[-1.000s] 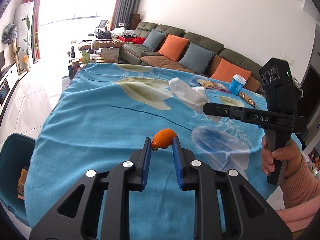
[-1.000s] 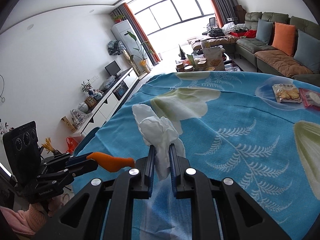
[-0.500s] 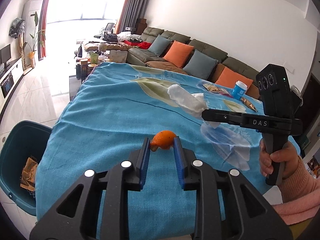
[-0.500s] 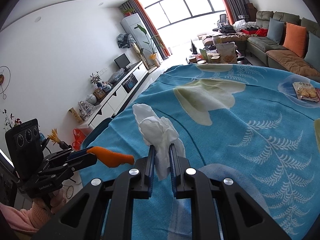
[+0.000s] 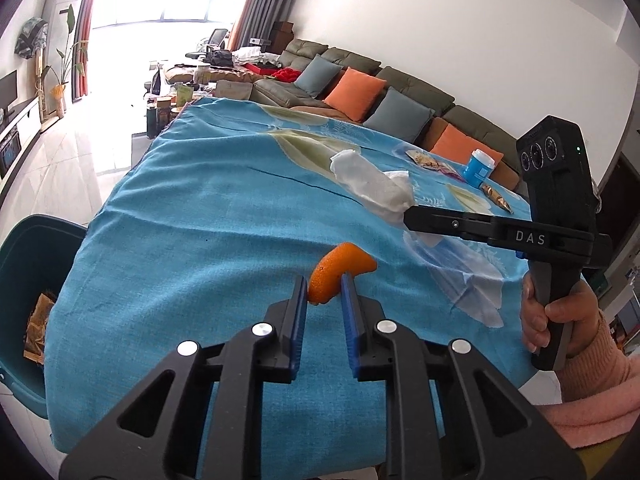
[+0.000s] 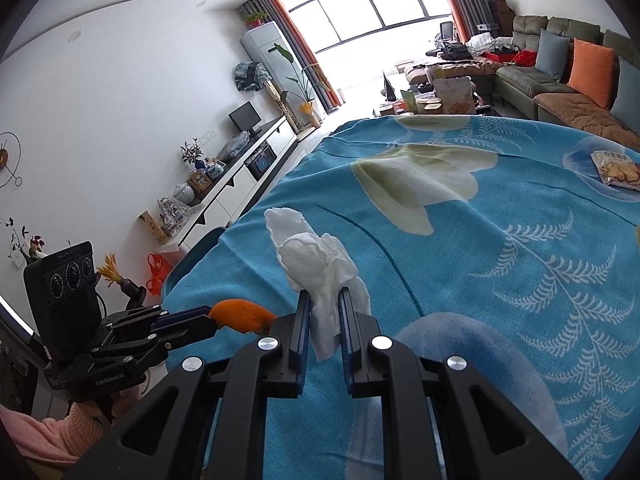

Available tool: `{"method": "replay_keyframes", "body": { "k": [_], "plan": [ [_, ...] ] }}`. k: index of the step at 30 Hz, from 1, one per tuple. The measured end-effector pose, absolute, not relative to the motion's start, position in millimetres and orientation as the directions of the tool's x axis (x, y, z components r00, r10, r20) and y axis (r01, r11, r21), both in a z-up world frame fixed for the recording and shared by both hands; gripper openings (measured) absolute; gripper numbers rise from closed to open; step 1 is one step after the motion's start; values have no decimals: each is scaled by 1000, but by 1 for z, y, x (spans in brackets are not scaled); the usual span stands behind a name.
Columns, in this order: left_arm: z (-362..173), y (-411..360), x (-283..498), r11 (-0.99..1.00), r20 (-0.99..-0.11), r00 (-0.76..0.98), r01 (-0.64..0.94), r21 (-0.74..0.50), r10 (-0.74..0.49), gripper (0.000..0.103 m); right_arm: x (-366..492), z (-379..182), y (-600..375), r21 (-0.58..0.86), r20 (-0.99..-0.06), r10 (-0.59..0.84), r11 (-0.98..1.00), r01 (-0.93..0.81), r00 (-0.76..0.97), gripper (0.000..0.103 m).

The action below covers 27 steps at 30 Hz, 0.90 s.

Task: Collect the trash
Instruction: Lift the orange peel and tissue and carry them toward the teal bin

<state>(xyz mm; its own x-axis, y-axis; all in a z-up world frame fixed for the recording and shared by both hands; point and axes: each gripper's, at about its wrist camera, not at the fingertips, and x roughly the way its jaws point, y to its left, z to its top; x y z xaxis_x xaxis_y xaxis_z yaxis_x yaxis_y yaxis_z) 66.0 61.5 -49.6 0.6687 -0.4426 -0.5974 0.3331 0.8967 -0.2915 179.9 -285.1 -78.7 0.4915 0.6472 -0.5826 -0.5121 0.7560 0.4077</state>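
Left wrist view, far left: a dark teal bin [image 5: 24,264] stands on the floor just beside the table's left edge, its rim below the tabletop, with brown paper scraps [image 5: 38,328] lying inside. Pale tiled floor [image 5: 60,164] stretches from the bin toward the bright window. Next comes the blue cloth [image 5: 192,240] covering the table — it drapes over the left edge and the near edge, and its left and middle stretch is bare fabric. The left gripper [image 5: 324,294] hangs above the cloth near the front edge, its blue-padded fingers closed on the lower end of an orange peel [image 5: 340,266] that sticks up beyond the tips. Further right, the right gripper [image 5: 406,218] reaches in from the side, held by a hand [image 5: 556,320] in a pink sleeve, its fingers clamped on a crumpled white tissue [image 5: 368,184] raised above the cloth. Toward the far right edge sit a snack packet [image 5: 426,160], a blue-and-white cup [image 5: 478,168] and a brown wrapper [image 5: 496,198], with the sofa [image 5: 400,88] just behind.

Right wrist view, left to right: the left gripper [image 6: 212,320] carries the peel [image 6: 240,314] out over the table's left edge, with the bin's rim [image 6: 196,256] just beyond that edge. The tissue [image 6: 316,264] stands between the right gripper's [image 6: 324,300] closed fingers — a tail of it hangs down between them. A cracker packet [image 6: 614,168] lies near the right side.
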Motion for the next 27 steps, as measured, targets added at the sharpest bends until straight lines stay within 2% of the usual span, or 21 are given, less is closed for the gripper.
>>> {"method": "replay_keyframes", "body": {
  "k": [2, 4, 5, 8, 9, 12, 14, 16, 17, 18, 22, 23, 24, 27],
  "plan": [
    [-51, 59, 67, 896, -607, 659, 331, -296, -444, 25, 180, -80, -286, 408, -583, 648, 755, -513, 491, 13],
    [-55, 58, 71, 881, -619, 627, 341, -328, -473, 42, 180, -80, -286, 409, -583, 647, 756, -511, 491, 13],
    [-57, 57, 72, 882, -625, 622, 339, -329, -472, 44, 179, -80, -287, 411, -583, 648, 756, -510, 490, 13],
    [-62, 54, 78, 873, -632, 602, 351, -339, -488, 43, 179, -81, -289, 413, -583, 648, 755, -509, 490, 13],
    [-64, 53, 79, 868, -634, 594, 355, -346, -495, 40, 179, -81, -289, 414, -582, 649, 755, -508, 490, 13],
    [-66, 51, 80, 858, -632, 581, 370, -357, -513, 24, 178, -81, -289, 414, -583, 649, 755, -509, 489, 13],
    [-64, 47, 78, 862, -635, 585, 378, -337, -504, 22, 178, -81, -289, 416, -583, 649, 755, -508, 489, 13],
    [-63, 43, 74, 873, -643, 594, 381, -304, -484, 26, 178, -81, -289, 416, -582, 650, 754, -508, 488, 13],
    [-62, 41, 73, 875, -648, 593, 385, -292, -477, 39, 178, -81, -289, 416, -582, 650, 754, -508, 488, 13],
    [-62, 40, 71, 872, -651, 587, 395, -287, -481, 45, 178, -81, -289, 418, -582, 651, 753, -508, 487, 13],
    [-63, 34, 66, 874, -667, 584, 424, -237, -463, 44, 177, -81, -288, 418, -583, 652, 752, -510, 485, 13],
    [-64, 32, 65, 877, -673, 584, 427, -222, -454, 33, 177, -80, -288, 418, -582, 653, 752, -510, 485, 13],
    [-65, 31, 66, 878, -681, 579, 429, -213, -449, 27, 177, -80, -287, 419, -582, 653, 752, -510, 485, 13],
    [-64, 30, 65, 879, -677, 586, 430, -207, -446, 20, 177, -79, -286, 417, -582, 655, 750, -514, 483, 13]
  ]
}}
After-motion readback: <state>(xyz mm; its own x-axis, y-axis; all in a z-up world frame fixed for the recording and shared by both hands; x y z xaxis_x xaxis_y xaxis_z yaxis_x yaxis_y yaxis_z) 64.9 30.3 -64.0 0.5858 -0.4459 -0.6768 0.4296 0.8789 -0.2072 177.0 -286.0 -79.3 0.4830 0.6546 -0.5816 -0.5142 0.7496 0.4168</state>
